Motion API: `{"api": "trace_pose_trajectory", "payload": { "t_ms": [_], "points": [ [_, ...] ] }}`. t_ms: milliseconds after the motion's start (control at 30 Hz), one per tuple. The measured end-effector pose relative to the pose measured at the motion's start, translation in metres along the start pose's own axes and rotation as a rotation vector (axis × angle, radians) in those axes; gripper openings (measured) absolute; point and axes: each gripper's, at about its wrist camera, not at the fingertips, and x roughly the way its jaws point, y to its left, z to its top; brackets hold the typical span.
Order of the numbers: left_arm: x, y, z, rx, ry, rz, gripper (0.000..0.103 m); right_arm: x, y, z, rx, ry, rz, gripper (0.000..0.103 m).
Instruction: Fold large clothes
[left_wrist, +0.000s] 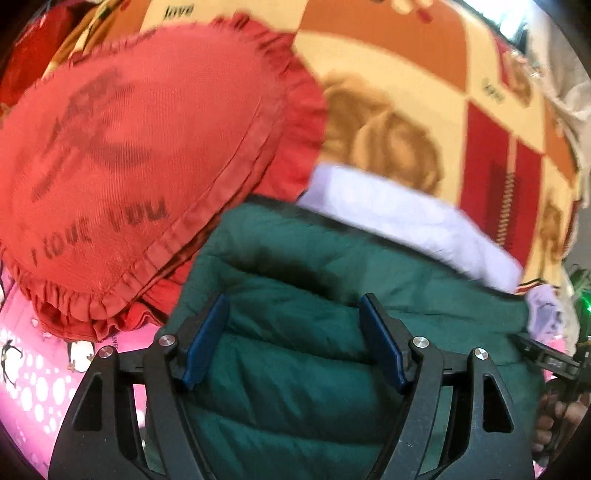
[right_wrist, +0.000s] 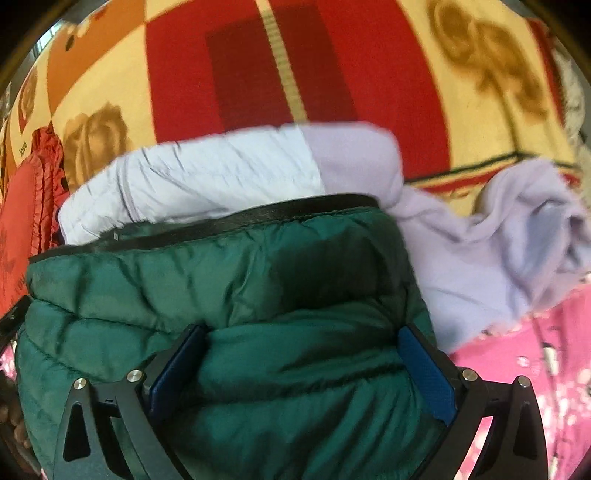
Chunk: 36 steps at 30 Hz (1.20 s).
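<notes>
We see a yellow, orange and red patterned blanket (right_wrist: 354, 92) spread widest, with a pink spotted sheet (left_wrist: 33, 387) nearer us. On them lies the dark green quilted puffer jacket (right_wrist: 221, 295), resting on a pale lilac garment (right_wrist: 480, 258) beside a red heart-shaped frilled cushion (left_wrist: 129, 166). Our left gripper (left_wrist: 295, 343) has its blue-padded fingers (left_wrist: 205, 339) spread, jacket fabric bulging between them; our right gripper (right_wrist: 303, 373) is likewise spread over the jacket, though we cannot tell whether either is pinching it.

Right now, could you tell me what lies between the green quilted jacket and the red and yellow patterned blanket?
A pale lilac garment lies between the green quilted jacket and the red and yellow patterned blanket, clearest in the right wrist view.
</notes>
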Motion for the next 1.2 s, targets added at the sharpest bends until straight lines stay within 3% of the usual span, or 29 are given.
{"api": "trace_pose_trajectory", "payload": {
  "t_ms": [167, 233, 300, 367, 433, 600, 700, 767, 967, 1067, 1133, 1200],
  "points": [
    [-0.032, -0.038, -0.017, 0.063, 0.029, -0.138, 0.074, -0.07, 0.043, -0.015, -0.004, -0.129, 0.162, 0.103],
    [-0.026, -0.054, -0.029, 0.117, 0.067, -0.115, 0.074, -0.078, 0.066, -0.028, -0.06, -0.15, 0.142, 0.103],
    [-0.011, -0.064, -0.043, 0.183, 0.098, -0.041, 0.074, -0.065, 0.085, -0.045, -0.115, -0.118, 0.076, 0.103],
    [-0.002, -0.07, -0.052, 0.234, 0.085, 0.001, 0.076, -0.038, 0.088, -0.059, -0.134, -0.025, 0.066, 0.103],
    [-0.002, -0.076, -0.056, 0.257, 0.073, 0.029, 0.077, -0.03, 0.087, -0.069, -0.165, -0.057, 0.055, 0.103],
    [-0.004, -0.078, -0.056, 0.267, 0.104, 0.04, 0.077, -0.028, 0.087, -0.069, -0.197, -0.017, 0.059, 0.103],
    [-0.019, -0.068, -0.045, 0.213, 0.12, -0.036, 0.077, -0.037, 0.075, -0.068, -0.195, -0.013, 0.094, 0.103],
    [-0.038, -0.057, -0.038, 0.179, 0.111, -0.064, 0.077, -0.059, 0.063, -0.069, -0.169, -0.058, 0.098, 0.103],
    [-0.089, 0.015, -0.019, 0.076, 0.043, -0.01, 0.077, -0.143, 0.007, -0.1, -0.106, -0.283, 0.125, 0.103],
    [-0.109, 0.043, -0.026, 0.064, 0.028, 0.009, 0.077, -0.153, -0.025, -0.127, -0.101, -0.297, 0.144, 0.103],
    [-0.118, 0.056, -0.037, 0.061, 0.028, 0.003, 0.077, -0.152, -0.044, -0.142, -0.087, -0.254, 0.115, 0.103],
    [-0.119, 0.065, -0.048, 0.068, 0.036, 0.016, 0.077, -0.155, -0.061, -0.151, -0.071, -0.271, 0.104, 0.103]
  ]
}}
